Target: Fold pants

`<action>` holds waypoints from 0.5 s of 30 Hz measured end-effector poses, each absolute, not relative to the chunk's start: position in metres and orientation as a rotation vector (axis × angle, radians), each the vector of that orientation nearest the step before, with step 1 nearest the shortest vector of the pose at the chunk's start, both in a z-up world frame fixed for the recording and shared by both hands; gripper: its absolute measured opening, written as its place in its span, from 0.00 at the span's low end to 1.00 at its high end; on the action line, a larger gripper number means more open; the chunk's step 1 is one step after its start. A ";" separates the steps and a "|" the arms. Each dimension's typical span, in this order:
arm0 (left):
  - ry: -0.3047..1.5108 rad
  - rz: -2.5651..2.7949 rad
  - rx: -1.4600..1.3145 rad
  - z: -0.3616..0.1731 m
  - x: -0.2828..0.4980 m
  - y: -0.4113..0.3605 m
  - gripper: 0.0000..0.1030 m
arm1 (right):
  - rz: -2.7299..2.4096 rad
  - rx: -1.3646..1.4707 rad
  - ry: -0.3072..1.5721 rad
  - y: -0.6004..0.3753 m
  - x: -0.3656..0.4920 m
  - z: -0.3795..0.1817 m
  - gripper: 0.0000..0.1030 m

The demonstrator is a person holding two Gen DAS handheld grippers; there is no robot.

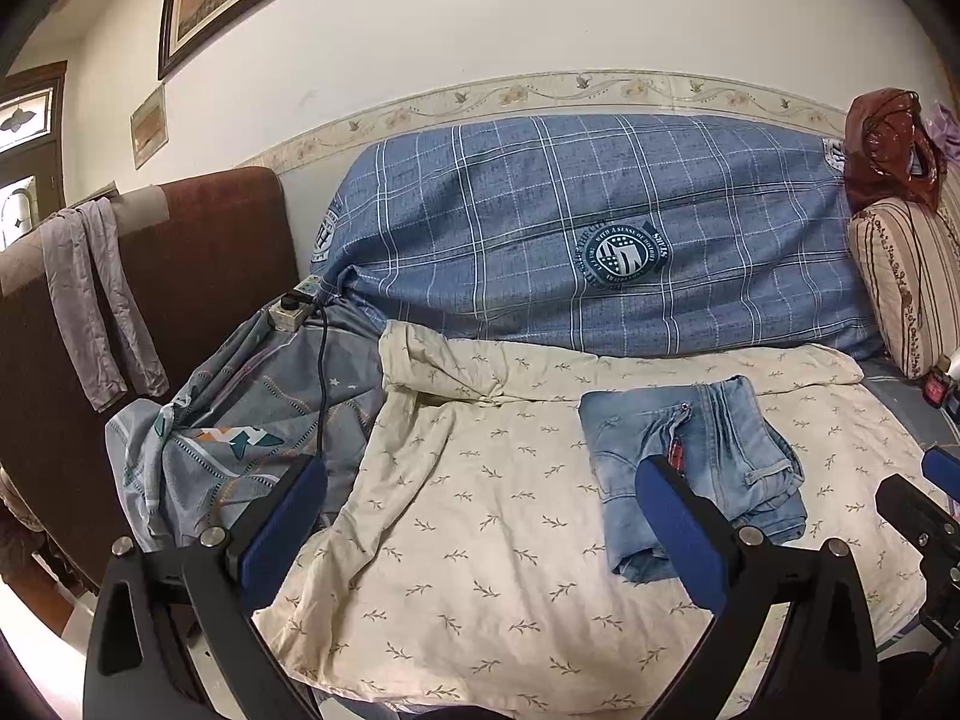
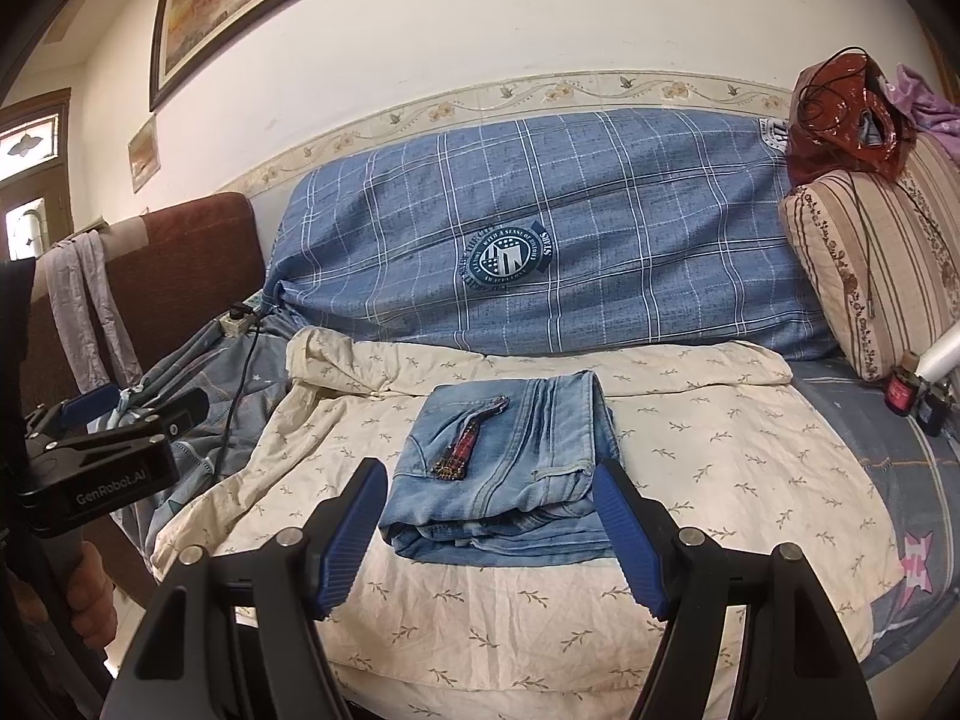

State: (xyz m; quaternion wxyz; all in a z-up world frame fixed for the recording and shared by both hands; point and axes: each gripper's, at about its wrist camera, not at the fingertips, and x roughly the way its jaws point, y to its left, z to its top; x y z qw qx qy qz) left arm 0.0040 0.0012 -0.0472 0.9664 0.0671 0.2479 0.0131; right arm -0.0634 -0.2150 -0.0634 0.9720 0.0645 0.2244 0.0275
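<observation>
Here we hover over a sofa, both grippers wide open and holding nothing. The jeans [image 2: 501, 468] lie folded into a compact bundle on the cream sheet [image 2: 540, 600], at the centre of the right wrist view and right of centre in the left wrist view. Our right gripper [image 2: 489, 531] brackets the bundle's near edge without, as far as we can tell, touching it; our left gripper [image 1: 480, 531] points at bare sheet to the bundle's left.

We judge the fold all but done, so the risk now lies in undoing it. A pad [image 2: 630, 540] dragging across the near edge could peel the top layer back and spring the stack open. The sheet sits loose and rumpled, so a tug on it would shift the bundle too. At the left of the frame a cord [image 2: 237, 384] trails from a power strip [image 2: 240, 318] across a grey quilt [image 1: 240, 420]; our left gripper could snag it if swung that way.
</observation>
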 end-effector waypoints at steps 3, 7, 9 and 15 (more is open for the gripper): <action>0.507 0.024 0.137 -0.048 0.005 0.001 0.99 | 0.057 0.127 0.448 -0.214 -0.065 -0.063 0.72; 0.509 0.021 0.141 -0.048 0.005 0.001 0.99 | 0.059 0.125 0.447 -0.212 -0.066 -0.062 0.72; 0.511 0.017 0.144 -0.048 0.004 0.000 0.99 | 0.061 0.124 0.447 -0.212 -0.066 -0.062 0.72; 0.515 0.013 0.145 -0.048 0.003 0.000 0.99 | 0.062 0.123 0.447 -0.213 -0.066 -0.062 0.72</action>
